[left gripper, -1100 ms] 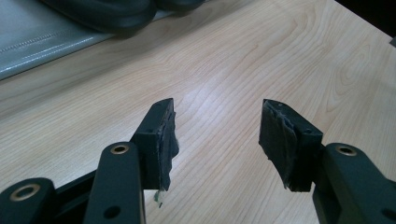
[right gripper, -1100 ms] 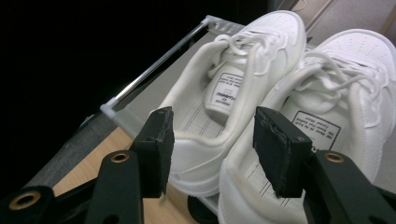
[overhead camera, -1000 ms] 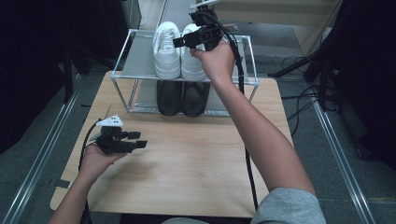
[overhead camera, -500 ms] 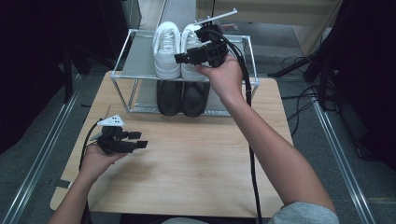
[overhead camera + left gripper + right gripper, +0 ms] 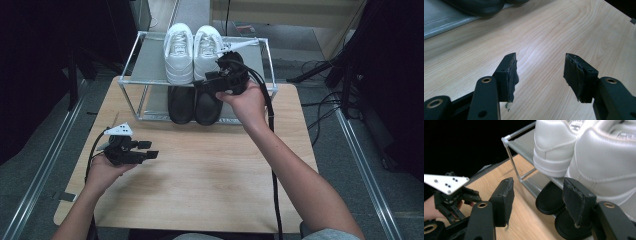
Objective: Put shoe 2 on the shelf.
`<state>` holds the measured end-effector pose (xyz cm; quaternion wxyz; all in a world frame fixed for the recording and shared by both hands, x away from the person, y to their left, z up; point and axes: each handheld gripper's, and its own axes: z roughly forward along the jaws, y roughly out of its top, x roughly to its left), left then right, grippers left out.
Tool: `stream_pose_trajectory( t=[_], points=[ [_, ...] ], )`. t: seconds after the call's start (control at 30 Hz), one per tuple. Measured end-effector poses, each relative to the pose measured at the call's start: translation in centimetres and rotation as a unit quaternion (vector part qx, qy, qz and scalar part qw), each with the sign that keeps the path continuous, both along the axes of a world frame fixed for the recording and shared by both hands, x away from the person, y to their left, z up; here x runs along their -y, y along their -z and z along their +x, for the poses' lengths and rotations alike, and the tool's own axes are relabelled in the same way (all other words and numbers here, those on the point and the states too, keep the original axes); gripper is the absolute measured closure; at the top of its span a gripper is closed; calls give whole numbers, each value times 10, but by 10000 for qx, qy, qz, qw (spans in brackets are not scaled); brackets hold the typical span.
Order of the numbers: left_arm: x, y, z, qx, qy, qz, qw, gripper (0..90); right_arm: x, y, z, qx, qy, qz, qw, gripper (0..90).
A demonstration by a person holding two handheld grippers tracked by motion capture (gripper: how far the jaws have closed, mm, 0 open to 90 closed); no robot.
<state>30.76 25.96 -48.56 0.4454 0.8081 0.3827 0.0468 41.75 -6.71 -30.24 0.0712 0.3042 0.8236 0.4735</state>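
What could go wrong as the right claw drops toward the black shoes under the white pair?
The right claw, open with nothing in it, sits close to the white shoes' heels and the rack's thin front rail; it could nudge either. The black shoes sit tight together, so one pad might wedge between them. Its trailing cable could drag over the rack's corner.

Bare wooden table (image 5: 200, 185) spreads wide between the left gripper (image 5: 150, 150) and the wire shoe rack (image 5: 131, 60) at the far edge. White sneakers (image 5: 192, 50) crowd the rack's top shelf; black shoes (image 5: 192, 102) block the lower opening just beside the right gripper (image 5: 202, 82). The shelf stays free either side.
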Motion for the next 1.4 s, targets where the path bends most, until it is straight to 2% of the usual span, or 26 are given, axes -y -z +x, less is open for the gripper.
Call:
stream_pose_trajectory(
  t=[0.43,0.7,0.9,0.97,1.1,1.4],
  points=[
    [1,0,0,4,10,-5,10000,444,13,36,-13,-150,-119,73,9998,439],
    [2,0,-1,19,45,18,10000,444,19,64,-26,-175,-197,-11,9997,433],
    [2,0,-1,35,51,27,10000,444,22,77,-33,-171,-202,-53,9996,431],
    [3,0,-1,31,62,31,10000,444,25,87,-36,-237,-224,26,9995,432],
    [4,0,-1,33,65,38,10000,444,28,98,-40,-315,-230,35,9992,432],
    [5,0,-1,25,107,63,9999,443,39,120,-50,-332,-306,33,9990,432]
  ],
)
